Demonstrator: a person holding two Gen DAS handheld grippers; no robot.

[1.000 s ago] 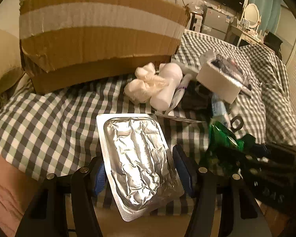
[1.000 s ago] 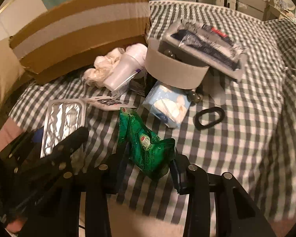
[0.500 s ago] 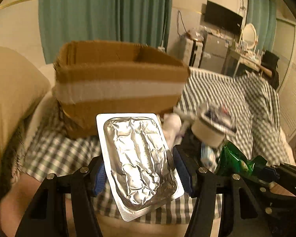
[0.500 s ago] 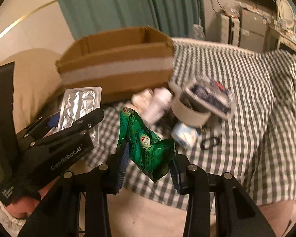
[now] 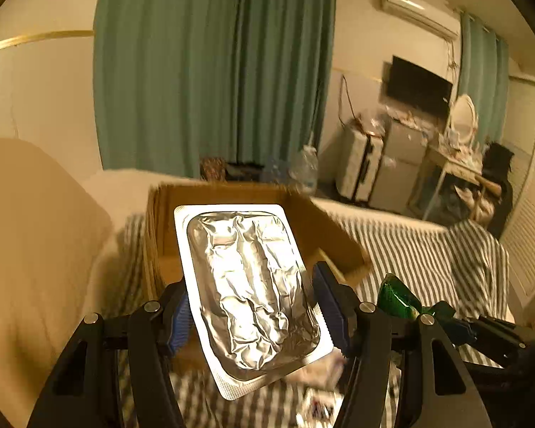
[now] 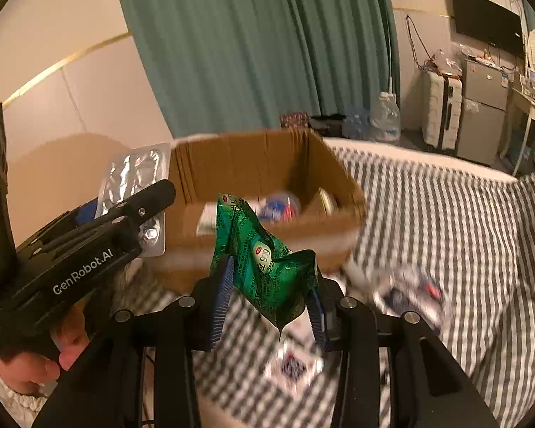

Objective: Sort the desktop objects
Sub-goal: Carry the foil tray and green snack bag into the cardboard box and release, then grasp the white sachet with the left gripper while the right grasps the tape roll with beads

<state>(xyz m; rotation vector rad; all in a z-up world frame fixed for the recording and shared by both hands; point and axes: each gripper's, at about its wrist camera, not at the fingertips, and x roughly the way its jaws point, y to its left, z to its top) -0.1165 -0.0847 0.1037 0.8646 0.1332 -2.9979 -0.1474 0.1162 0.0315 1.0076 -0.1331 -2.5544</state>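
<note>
- The left gripper grips a silver foil blister pack across its width, blue fingers pressed on both long edges, the pack tilted up toward the far side.
- The right gripper is closed on a crumpled green sachet, pinched at its lower part; the upper part stands free above the fingers.
- Both things hang in the air above the checked bed cover, on the near side of an open cardboard box that already holds a few items.
- In the right wrist view the left gripper sits just left of the right one, a hand on its handle, so the two tools are close together.
- Risk: the blister pack is stiff, thin and held only by its edges. A sideways knock or a slack squeeze could, I judge, make it pivot or slip out short of the box.
- Risk: the sachet is soft and slick-looking. It may slide through the fingers, or catch and cling when let go.
- Risk: with both grippers heading for one opening, they could bump each other or the near box wall, which might shove the light box along the bed.
- Risk: letting go before the rim is passed would drop the things among the clutter still lying on the bed to the right.
</note>
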